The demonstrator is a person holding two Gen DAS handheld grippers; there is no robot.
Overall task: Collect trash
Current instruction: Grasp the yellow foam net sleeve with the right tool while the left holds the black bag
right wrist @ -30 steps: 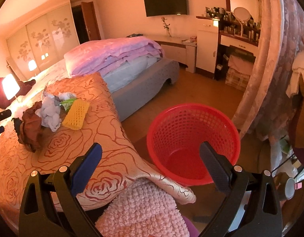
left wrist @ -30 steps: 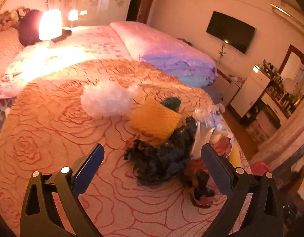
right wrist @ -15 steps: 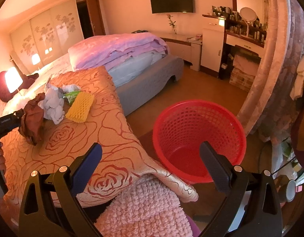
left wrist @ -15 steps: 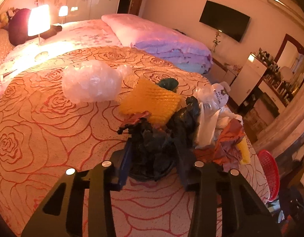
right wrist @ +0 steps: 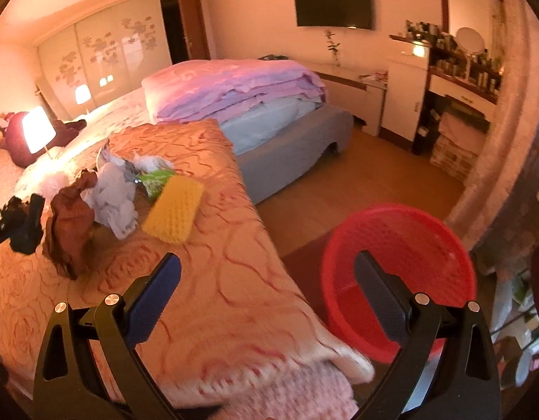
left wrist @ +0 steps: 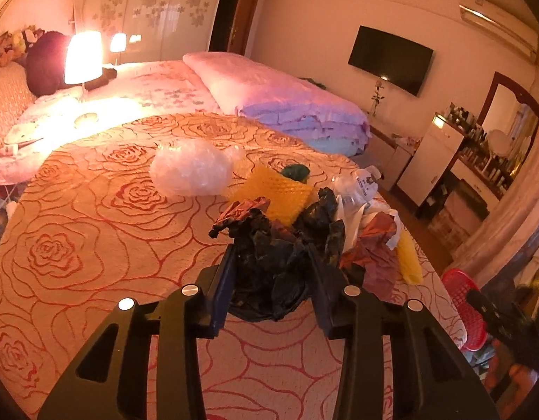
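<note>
Left wrist view: left gripper (left wrist: 272, 281) clamped on a crumpled black bag (left wrist: 269, 266), a shapeless wad with no clear long axis, over the rose-patterned bedspread (left wrist: 94, 245) beside the remaining trash pile (left wrist: 356, 217). Right wrist view: right gripper (right wrist: 267, 292), fingers wide apart and holding nothing, spans the bedspread's edge and the upright, open-topped red basket (right wrist: 398, 245) on bare floor

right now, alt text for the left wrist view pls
The left gripper has its jaws shut on a black bag on an orange rose-patterned bedspread, with yellow foam and bubble wrap beyond.
</note>
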